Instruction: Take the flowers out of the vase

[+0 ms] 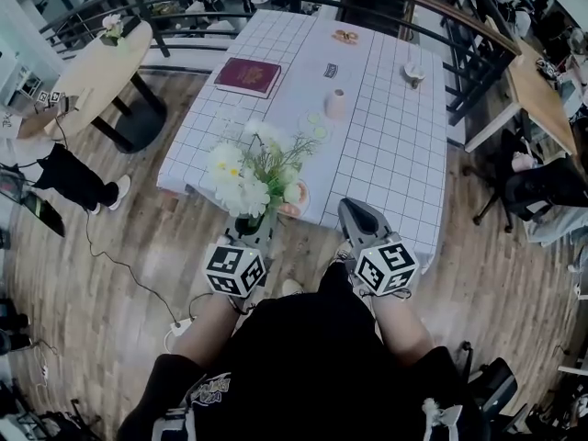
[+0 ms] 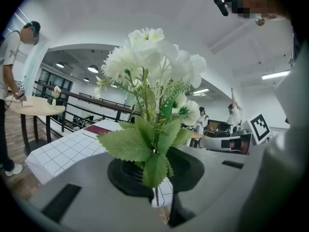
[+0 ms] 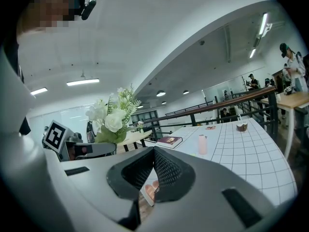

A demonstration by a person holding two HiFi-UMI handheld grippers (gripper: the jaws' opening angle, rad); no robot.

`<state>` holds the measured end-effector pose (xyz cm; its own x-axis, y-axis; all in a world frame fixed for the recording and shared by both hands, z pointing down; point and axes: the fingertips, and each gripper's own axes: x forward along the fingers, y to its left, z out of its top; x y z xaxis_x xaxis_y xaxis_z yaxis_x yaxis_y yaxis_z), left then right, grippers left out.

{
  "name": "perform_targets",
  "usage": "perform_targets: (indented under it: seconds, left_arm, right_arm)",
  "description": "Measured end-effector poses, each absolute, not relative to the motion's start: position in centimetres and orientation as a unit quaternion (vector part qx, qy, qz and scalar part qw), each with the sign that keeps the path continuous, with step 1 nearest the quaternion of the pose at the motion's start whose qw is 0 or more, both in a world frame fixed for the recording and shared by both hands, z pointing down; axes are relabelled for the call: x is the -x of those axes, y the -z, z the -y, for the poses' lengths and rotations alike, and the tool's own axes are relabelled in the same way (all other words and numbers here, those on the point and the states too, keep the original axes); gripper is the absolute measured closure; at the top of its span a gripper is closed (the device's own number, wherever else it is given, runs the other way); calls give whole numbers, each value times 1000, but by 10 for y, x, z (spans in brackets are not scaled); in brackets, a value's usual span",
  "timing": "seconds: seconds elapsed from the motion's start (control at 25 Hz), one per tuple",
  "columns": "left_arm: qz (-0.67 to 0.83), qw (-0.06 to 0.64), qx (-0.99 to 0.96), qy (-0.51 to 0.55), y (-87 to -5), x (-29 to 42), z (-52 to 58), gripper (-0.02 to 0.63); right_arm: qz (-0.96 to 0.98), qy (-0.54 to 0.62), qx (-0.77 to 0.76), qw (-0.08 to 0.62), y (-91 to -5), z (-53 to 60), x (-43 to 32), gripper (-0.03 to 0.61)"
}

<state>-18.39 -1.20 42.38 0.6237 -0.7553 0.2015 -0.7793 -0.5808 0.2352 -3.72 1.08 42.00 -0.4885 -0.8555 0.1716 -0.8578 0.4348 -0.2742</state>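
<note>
The left tool is closed to a narrow gap on the stems of the flowers. The thin stems pass down between its dark pads, and the green leaves spread just above the jaws. The bouquet of white blooms stands upright in this grip, at the near left corner of the tabletop. The right tool sits just beside it, level with it, its jaws fully together and nothing between them. From the right gripper view the flowers show to the left, above the left tool's marker cube. A small pinkish plate lies on the white grid-patterned cloth at the near edge, just beside the bouquet. Farther back on the cloth stand a pink cylindrical vessel and a dark red book. A round wooden table stands well apart to the left, on the wood floor.
</note>
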Motion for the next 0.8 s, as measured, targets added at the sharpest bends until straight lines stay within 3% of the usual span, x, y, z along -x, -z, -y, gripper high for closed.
perform_targets:
  seconds: [0.8]
  left_arm:
    - [424, 151, -892, -41, -424, 181, 9, 554]
  right_arm:
    - [845, -173, -506, 0, -423, -11, 38, 557]
